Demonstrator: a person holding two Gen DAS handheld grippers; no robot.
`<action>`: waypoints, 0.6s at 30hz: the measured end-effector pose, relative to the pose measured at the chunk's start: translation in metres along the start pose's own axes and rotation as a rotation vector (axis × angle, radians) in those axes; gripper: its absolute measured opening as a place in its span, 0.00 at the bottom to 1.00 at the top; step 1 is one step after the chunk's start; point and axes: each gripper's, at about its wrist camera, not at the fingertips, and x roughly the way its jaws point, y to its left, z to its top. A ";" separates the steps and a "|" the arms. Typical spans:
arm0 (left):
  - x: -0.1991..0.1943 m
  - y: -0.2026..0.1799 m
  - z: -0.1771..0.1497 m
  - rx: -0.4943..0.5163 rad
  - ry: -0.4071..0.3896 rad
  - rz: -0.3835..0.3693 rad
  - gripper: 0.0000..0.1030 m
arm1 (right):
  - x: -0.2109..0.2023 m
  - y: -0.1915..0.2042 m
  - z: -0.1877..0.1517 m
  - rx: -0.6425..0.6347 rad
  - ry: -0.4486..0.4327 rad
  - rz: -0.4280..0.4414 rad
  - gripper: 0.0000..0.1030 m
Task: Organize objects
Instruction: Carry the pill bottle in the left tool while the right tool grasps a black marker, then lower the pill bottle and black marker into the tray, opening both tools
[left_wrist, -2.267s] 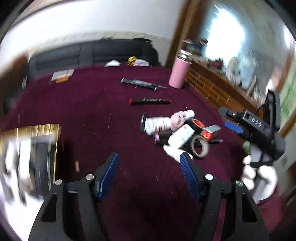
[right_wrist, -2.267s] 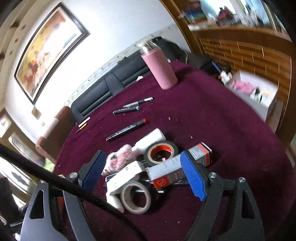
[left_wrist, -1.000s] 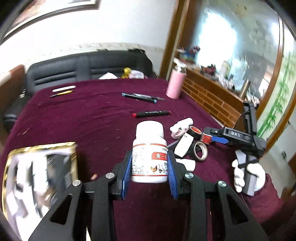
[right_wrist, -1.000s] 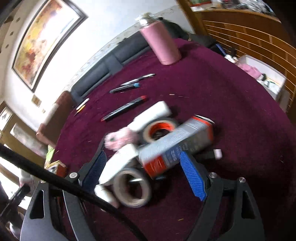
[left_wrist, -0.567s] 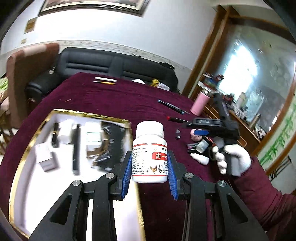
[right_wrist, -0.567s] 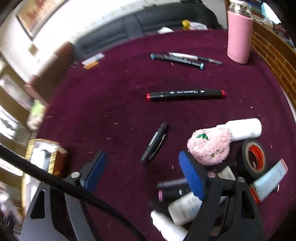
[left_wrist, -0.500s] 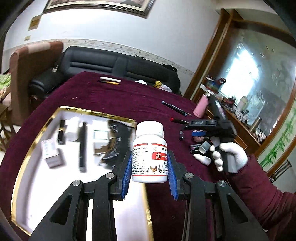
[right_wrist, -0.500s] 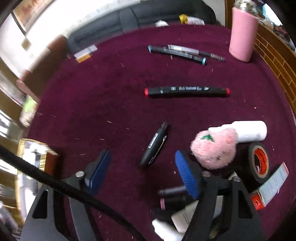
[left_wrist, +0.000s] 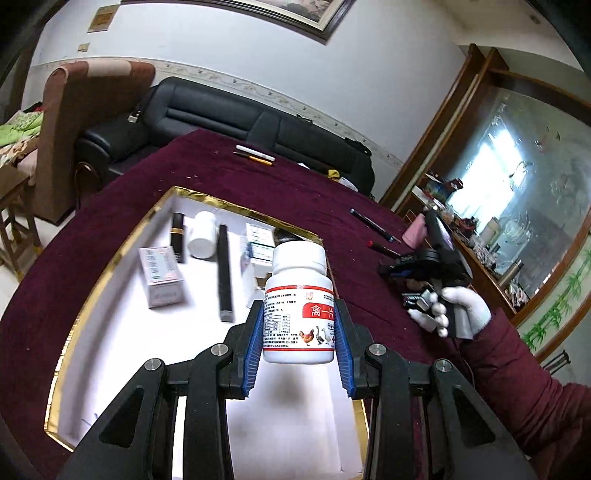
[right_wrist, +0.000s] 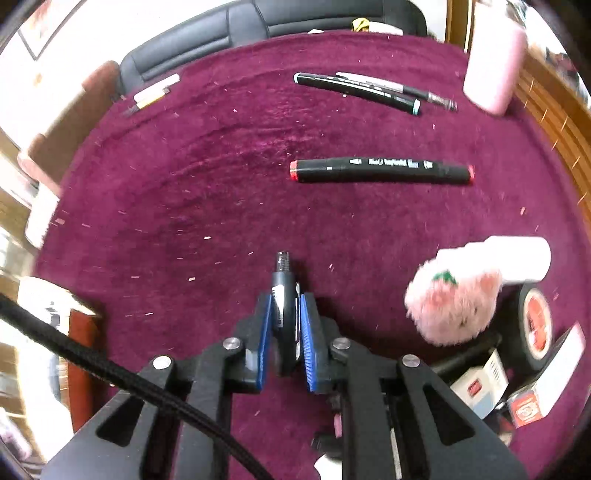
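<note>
My left gripper (left_wrist: 298, 334) is shut on a white pill bottle (left_wrist: 298, 306) with a red-banded label, held upright above the white tray with a gold rim (left_wrist: 110, 266). The tray holds a small box (left_wrist: 160, 275), a white bottle (left_wrist: 202, 238), a dark tube (left_wrist: 178, 236) and a long black marker (left_wrist: 224, 271). My right gripper (right_wrist: 284, 332) is shut on a small black pen-like tool (right_wrist: 283, 295) on the maroon tablecloth. The right gripper also shows in the left wrist view (left_wrist: 428, 266), held by a white-gloved hand.
A red-capped black marker (right_wrist: 380, 170) and two more pens (right_wrist: 369, 90) lie farther out. A pink plush (right_wrist: 452, 301), white tube (right_wrist: 524, 258), tape roll (right_wrist: 535, 325) and boxes (right_wrist: 546, 384) sit at the right. A pink flask (right_wrist: 495, 62) stands far right. A black sofa (left_wrist: 221, 118) is behind the table.
My right gripper has closed on the small black tool it was hovering over. My left gripper has carried the pill bottle further over the tray.
</note>
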 end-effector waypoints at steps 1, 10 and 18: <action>0.000 0.004 0.001 -0.010 0.000 0.001 0.30 | -0.003 -0.002 -0.001 0.013 -0.002 0.032 0.13; 0.007 0.026 0.000 -0.092 0.044 0.104 0.30 | -0.045 0.068 -0.046 -0.102 0.026 0.369 0.13; 0.036 0.041 0.025 -0.054 0.158 0.169 0.30 | -0.028 0.170 -0.089 -0.259 0.145 0.533 0.14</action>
